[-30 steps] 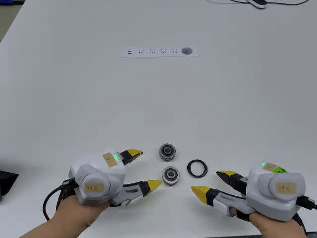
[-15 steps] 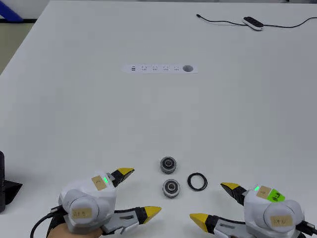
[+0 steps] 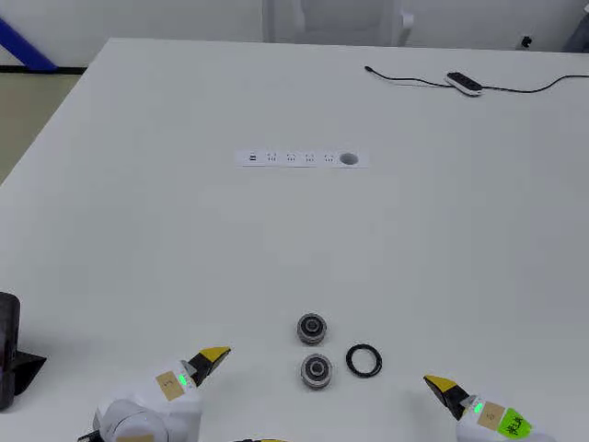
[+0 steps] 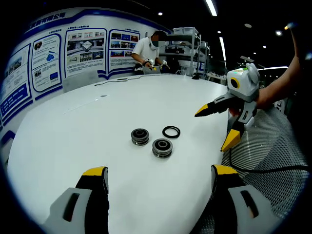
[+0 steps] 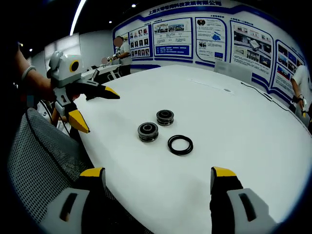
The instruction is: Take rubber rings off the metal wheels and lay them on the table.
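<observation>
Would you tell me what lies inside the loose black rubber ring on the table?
Inside the rubber ring, bare white table shows through; no wheel sits in it. Both metal wheels lie beside it, apart. The table directly beneath the band itself is covered.

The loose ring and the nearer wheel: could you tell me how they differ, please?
The ring is thin and all black; the wheel is thicker, with silvery metal. The ring's middle is open to the table; the wheel's holds a hub. Both lie flat, apart.

bright overhead strip lights | soft shadows | fisheye-bent edges | sharp
</observation>
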